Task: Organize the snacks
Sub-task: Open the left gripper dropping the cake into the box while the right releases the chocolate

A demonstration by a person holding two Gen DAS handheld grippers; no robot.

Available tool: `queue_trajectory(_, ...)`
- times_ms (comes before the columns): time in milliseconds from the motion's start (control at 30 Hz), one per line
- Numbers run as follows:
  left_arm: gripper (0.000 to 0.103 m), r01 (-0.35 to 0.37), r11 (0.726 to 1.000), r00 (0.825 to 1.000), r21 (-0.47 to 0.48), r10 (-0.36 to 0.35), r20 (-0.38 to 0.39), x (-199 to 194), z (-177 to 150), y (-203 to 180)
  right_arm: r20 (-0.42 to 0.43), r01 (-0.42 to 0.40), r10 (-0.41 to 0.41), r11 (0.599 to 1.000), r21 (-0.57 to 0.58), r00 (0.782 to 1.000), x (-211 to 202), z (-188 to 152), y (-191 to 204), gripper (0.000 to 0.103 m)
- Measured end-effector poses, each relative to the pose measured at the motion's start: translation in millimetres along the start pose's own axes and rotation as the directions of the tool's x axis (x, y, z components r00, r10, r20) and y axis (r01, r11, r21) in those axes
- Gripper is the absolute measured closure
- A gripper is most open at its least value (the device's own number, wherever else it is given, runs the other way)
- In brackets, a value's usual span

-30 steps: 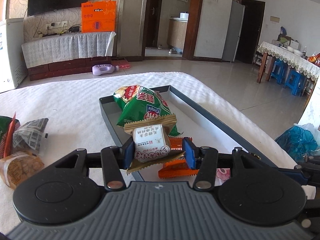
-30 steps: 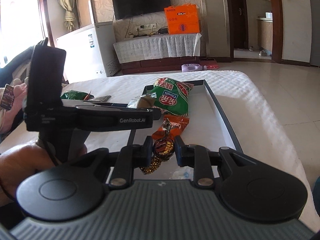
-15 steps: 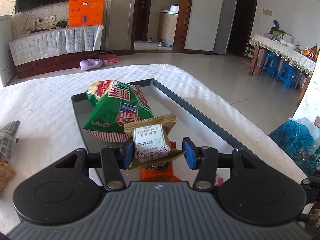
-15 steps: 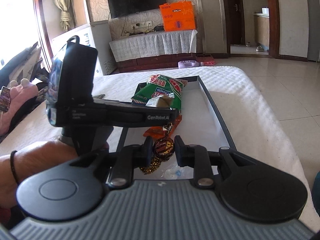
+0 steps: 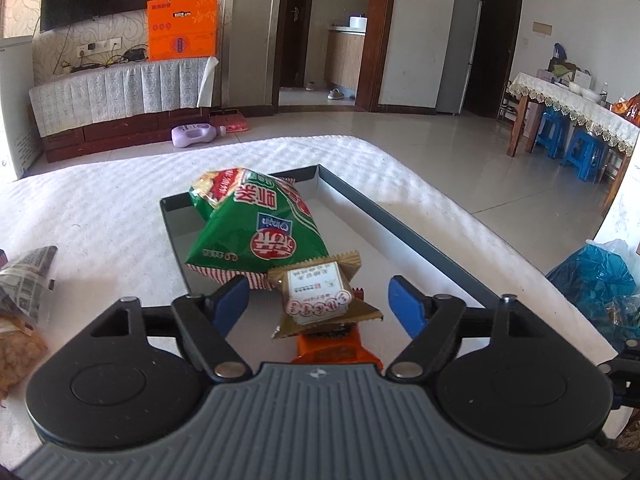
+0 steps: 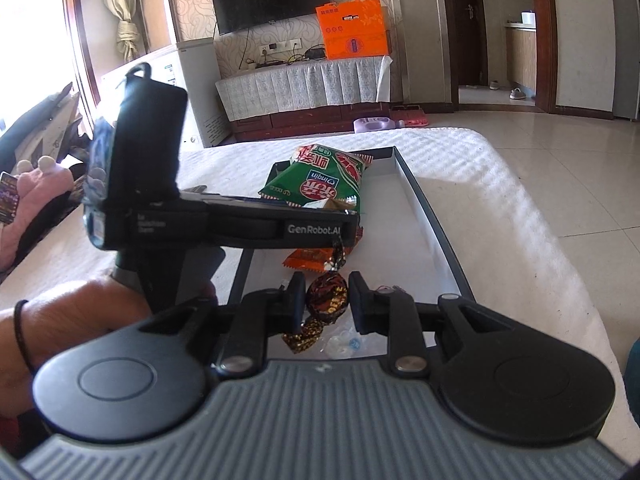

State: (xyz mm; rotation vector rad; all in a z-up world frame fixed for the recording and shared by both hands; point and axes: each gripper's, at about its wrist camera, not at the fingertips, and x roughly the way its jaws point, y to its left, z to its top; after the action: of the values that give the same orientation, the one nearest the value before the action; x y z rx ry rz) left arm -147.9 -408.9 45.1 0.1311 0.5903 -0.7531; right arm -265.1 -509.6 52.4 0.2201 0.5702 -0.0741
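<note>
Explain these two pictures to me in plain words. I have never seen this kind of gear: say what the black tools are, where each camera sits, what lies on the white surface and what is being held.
No robot here: a person holds a two-finger gripper in each hand, with a camera on each looking forward along its fingers. One picture is from the left tool, the other from the right.

On the white cloth lies a dark tray holding a green snack bag and an orange packet.

The left gripper is opening: its blue pads stand apart from the small gold-and-white snack, which sits between them on the orange packet, just let go.

The right gripper is shut on a brown wrapped candy. Its view also shows the left tool from the side and the person's hand.
</note>
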Motion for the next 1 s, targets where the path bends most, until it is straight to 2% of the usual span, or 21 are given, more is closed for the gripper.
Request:
queue_trajectory(400, 0.016, -0.023, 1.000, 0.999, -0.006, 0.023, 0.043, -42, 2, 23, -0.016, 0.020, -0.020, 0.999, 0.048, 1.000, 17, 1, 2, 0.077)
queue_trajectory(1000, 0.016, -0.108, 0.994, 0.994, -0.007, 0.108, 0.031, -86, -16, 67, -0.080, 0.083, -0.078, 0.994, 0.066, 0.994, 49, 0, 10, 0.076)
